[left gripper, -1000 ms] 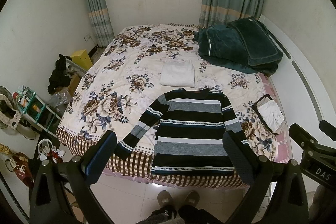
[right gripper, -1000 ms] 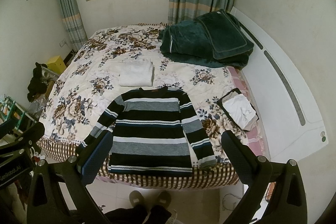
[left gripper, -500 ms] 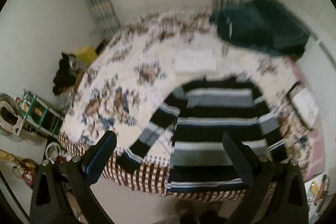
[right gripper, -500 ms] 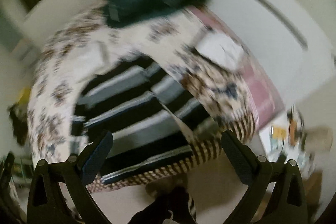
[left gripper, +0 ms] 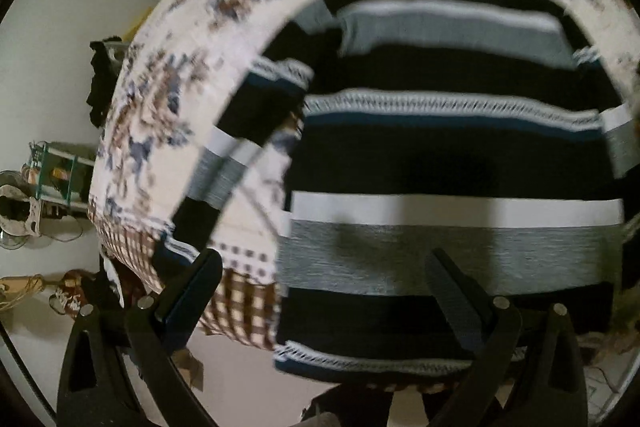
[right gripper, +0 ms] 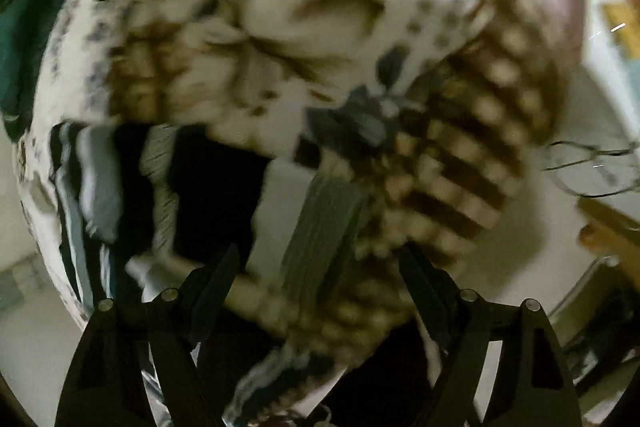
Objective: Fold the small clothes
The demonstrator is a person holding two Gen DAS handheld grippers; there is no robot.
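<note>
A black, grey and white striped sweater (left gripper: pixel 448 163) lies flat on the floral bedspread (left gripper: pixel 168 107), hem toward me. Its left sleeve (left gripper: pixel 224 163) runs down to the bed's checked edge. My left gripper (left gripper: pixel 324 291) is open and empty, close above the sweater's lower left hem. In the blurred right wrist view, my right gripper (right gripper: pixel 320 287) is open and empty, just over the sweater's right sleeve (right gripper: pixel 320 227) near the bed's corner.
A shelf and clutter (left gripper: pixel 52 179) stand on the floor left of the bed. A dark green blanket (right gripper: pixel 24 19) lies at the far side. The checked bed skirt (right gripper: pixel 460 167) hangs at the near corner, with floor and wires (right gripper: pixel 592 167) to its right.
Both grippers have dropped fast from a high view of the whole bed to just above the sweater, the left toward the hem, the right toward the right sleeve. Both stay open.
</note>
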